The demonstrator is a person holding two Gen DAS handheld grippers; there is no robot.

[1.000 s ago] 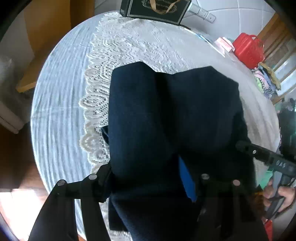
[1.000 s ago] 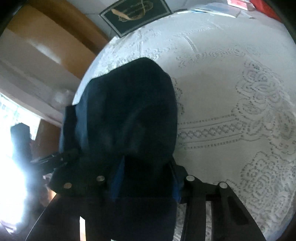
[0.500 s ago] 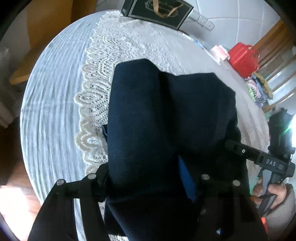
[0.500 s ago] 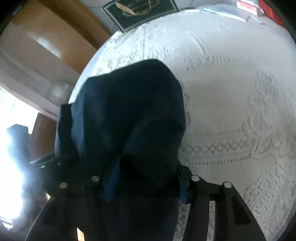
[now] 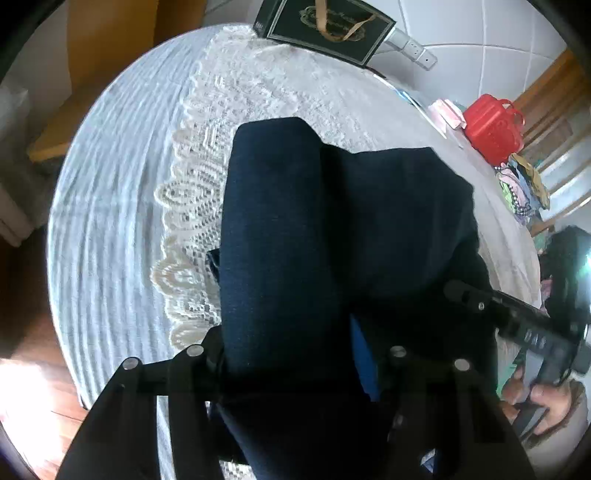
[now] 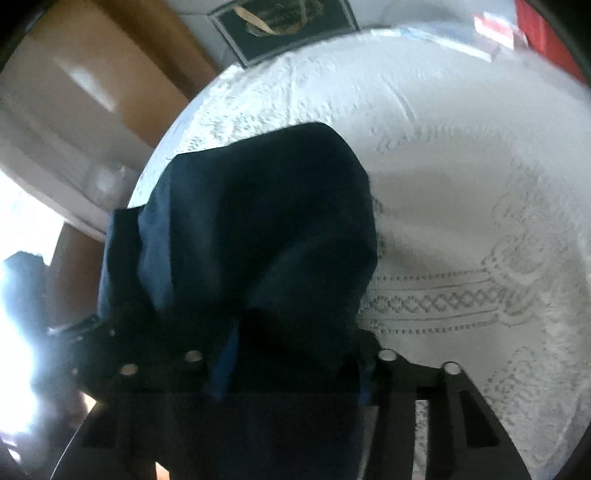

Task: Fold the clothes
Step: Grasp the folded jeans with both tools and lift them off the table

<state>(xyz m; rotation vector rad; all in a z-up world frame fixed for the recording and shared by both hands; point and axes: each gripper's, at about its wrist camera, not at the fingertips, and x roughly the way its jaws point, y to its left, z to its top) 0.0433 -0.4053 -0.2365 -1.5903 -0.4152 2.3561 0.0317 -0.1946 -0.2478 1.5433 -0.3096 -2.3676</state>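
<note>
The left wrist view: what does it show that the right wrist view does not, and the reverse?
Only the left wrist view shows the red basket, the power strip by the wall, the colourful clothes and a hand holding the right gripper.

Only the right wrist view shows the wide lace flower pattern and bright window glare.

Both show the dark navy garment filling each gripper's jaws, the lace tablecloth and the black gift box.

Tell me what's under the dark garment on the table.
The garment lies on a lace cloth over a striped tablecloth. Whatever lies directly beneath it is hidden.
</note>
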